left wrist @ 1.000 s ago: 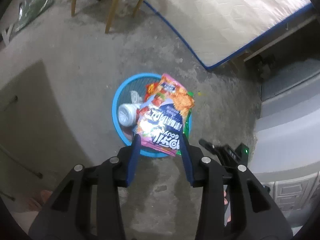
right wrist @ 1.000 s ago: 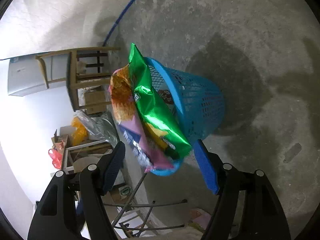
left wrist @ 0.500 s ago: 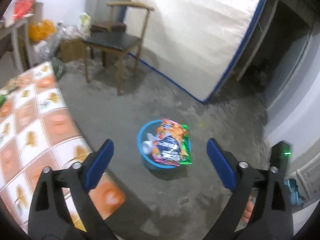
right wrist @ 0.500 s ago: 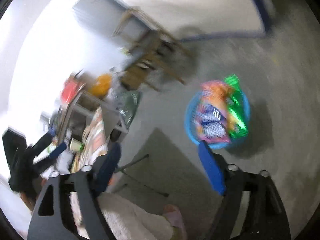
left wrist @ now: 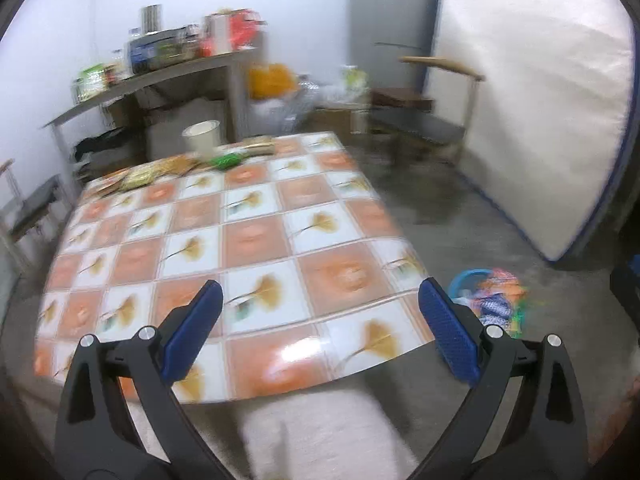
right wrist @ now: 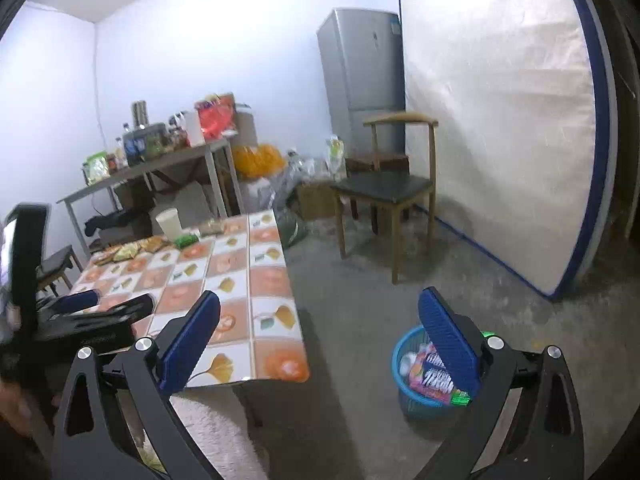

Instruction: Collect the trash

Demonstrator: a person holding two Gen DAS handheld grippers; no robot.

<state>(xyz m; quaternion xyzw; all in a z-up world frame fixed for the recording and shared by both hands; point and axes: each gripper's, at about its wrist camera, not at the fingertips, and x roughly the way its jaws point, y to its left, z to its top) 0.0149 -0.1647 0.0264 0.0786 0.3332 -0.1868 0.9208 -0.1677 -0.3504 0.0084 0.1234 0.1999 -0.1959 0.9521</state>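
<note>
Both grippers empty here, jaws spread wide! The left gripper [left wrist: 320, 320] hangs over the near edge of the counter [left wrist: 256, 240], nothing between its blue pads. The right gripper [right wrist: 320, 332] is just as wide open, nothing held, with the counter's corner at lower left of its view and bare floor [right wrist: 360, 280] ahead.

The trash: a blue basket [right wrist: 404, 368] sits on the floor at lower right, stuffed with snack bags [right wrist: 432, 376] poking above the rim; the right pad partly covers it. From the left wrist the basket [left wrist: 460, 280] shows blurred, just past the counter's right corner.

More wrappers [left wrist: 160, 172] lie along the counter's far edge, upper left, beside a green packet [left wrist: 228, 159] and a white cup [left wrist: 203, 135]. The stretch of patterned cloth between them and the grippers is open.

Around the room: a wooden chair [right wrist: 388, 188] at centre, a mattress [right wrist: 500, 120] leaning at right, a fridge [right wrist: 360, 72] behind, a cluttered shelf table [right wrist: 152, 164] at left.
</note>
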